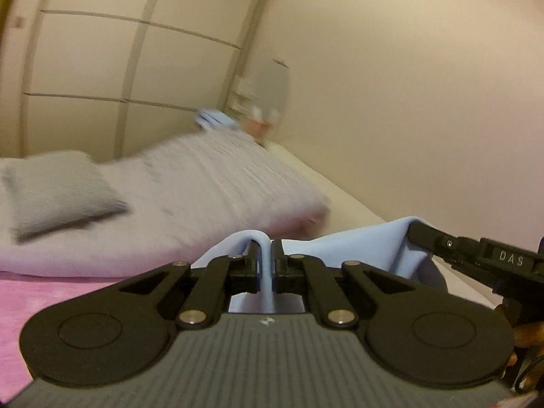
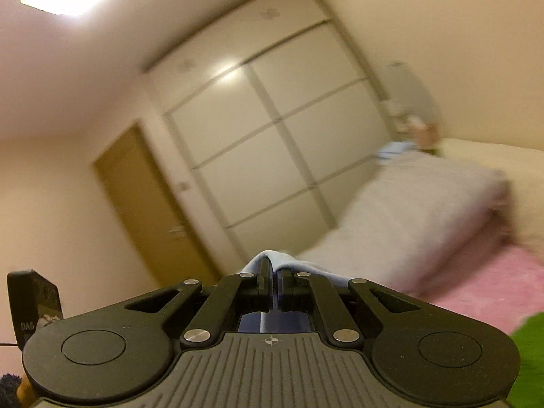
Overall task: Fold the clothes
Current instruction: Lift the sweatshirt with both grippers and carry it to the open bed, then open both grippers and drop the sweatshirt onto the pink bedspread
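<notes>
Above the near end of the bed [image 1: 190, 183], both grippers are raised and each is pinching the same light blue garment [image 1: 357, 248]. The left gripper [image 1: 267, 261] has its jaws drawn together on a fold of the cloth, which loops up over the fingertips and runs down between them. The right gripper [image 2: 274, 280] is clamped the same way on another bunch of the blue fabric, and its black body shows just to the right of the left one, with the cloth stretched between the two.

My guess is that the garment is being held up by one edge, either to shake it flat for a fold or to carry a fold across; the pictures do not settle which. Whatever comes next calls for both pinches to hold with even tension, so the edge stays straight and the hanging part does not twist.

Much is hidden. All of the garment below the grippers is out of sight, so I cannot tell what kind of clothing it is or how many folds it carries. Both views are blurred. Farther along the bed, past the grey pillow [image 1: 61, 190] and the pale quilt, lies a small blue heap [image 1: 216, 119], perhaps folded clothes. A green patch [image 2: 530, 350] at the edge nearest the right gripper is cut off.
</notes>
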A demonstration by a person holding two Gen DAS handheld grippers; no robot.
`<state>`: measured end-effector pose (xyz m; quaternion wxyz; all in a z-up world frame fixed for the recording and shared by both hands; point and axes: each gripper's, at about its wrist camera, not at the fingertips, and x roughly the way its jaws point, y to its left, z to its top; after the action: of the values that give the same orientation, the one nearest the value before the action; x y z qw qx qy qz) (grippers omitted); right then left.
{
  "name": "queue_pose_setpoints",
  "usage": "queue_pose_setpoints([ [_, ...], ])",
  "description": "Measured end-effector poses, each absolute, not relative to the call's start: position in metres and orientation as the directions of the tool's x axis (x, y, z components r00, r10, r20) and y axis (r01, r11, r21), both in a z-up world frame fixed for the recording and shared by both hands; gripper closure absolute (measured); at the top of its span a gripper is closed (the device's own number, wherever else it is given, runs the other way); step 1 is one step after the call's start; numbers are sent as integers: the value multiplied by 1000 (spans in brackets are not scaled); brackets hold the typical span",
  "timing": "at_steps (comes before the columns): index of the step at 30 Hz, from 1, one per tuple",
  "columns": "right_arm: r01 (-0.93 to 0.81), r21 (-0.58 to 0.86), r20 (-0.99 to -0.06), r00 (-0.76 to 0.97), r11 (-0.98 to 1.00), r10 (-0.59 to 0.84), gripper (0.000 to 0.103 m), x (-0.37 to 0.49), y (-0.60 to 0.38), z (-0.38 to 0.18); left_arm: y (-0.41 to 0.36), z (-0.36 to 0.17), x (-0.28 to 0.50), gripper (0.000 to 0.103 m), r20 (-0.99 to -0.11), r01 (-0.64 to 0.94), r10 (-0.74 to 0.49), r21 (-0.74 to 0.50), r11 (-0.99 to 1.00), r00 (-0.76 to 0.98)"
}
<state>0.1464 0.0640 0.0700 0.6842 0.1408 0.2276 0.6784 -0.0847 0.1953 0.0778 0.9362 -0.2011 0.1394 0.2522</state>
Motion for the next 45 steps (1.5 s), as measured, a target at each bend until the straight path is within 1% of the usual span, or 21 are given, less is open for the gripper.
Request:
queue_pose_setpoints([
  [3,-861,504,-73,-113,-61,991,100,86,87,88,203,97,-163,100,-352,-601,498,-307,738,792],
  [4,-851,517,-59,-144,-93,988,99,66,96,94,206,100,-186,100,-361,-626,521,-306,717,773],
  [5,-841,524,-66,-203,-139,977,99,45,114,97,213,98,-207,98,-396,-667,547,-298,683,737],
  [6,-839,525,-158,-263,-145,952,99,23,137,96,221,94,-229,97,-444,-718,576,-281,637,686],
  [7,-837,527,-250,-320,-149,914,94,0,159,95,227,87,-249,97,-491,-763,599,-261,591,633],
  [9,-835,532,-439,-413,-139,798,53,-45,203,86,236,70,-288,96,-581,-840,627,-215,498,520],
  [10,-835,538,-493,-425,-118,759,30,-62,212,76,237,61,-307,96,-615,-863,626,-202,463,480],
  [11,-834,543,-543,-436,-95,718,23,-80,221,66,234,51,-325,96,-642,-876,616,-202,438,457],
  [13,-850,523,-613,-425,-60,666,23,-107,222,45,228,31,-362,96,-694,-899,591,-200,389,410],
  [17,-889,458,-686,-367,-20,628,23,-119,179,9,203,-18,-418,96,-786,-926,508,-212,313,352],
  [21,-922,387,-752,-305,16,585,23,-131,136,-27,168,-62,-443,96,-839,-939,443,-208,275,316],
  [25,-949,311,-809,-238,48,538,23,-143,93,-63,129,-91,-451,96,-865,-935,386,-223,277,321],
  [29,-948,316,-804,-252,28,538,23,-151,53,-58,94,-93,-434,96,-872,-923,378,-183,338,311],
  [33,-956,293,-813,-243,11,530,23,-154,23,-60,61,-85,-411,89,-865,-909,401,-135,395,303],
  [35,-957,291,-814,-245,4,527,23,-154,7,-64,45,-82,-402,88,-862,-903,408,-118,414,300],
  [39,-954,300,-830,-254,14,496,23,-156,-26,-74,9,-81,-393,87,-871,-902,415,-71,425,264],
  [45,-950,311,-833,-281,-16,477,23,-162,-62,-80,-31,-80,-396,86,-873,-908,428,-39,418,235],
])
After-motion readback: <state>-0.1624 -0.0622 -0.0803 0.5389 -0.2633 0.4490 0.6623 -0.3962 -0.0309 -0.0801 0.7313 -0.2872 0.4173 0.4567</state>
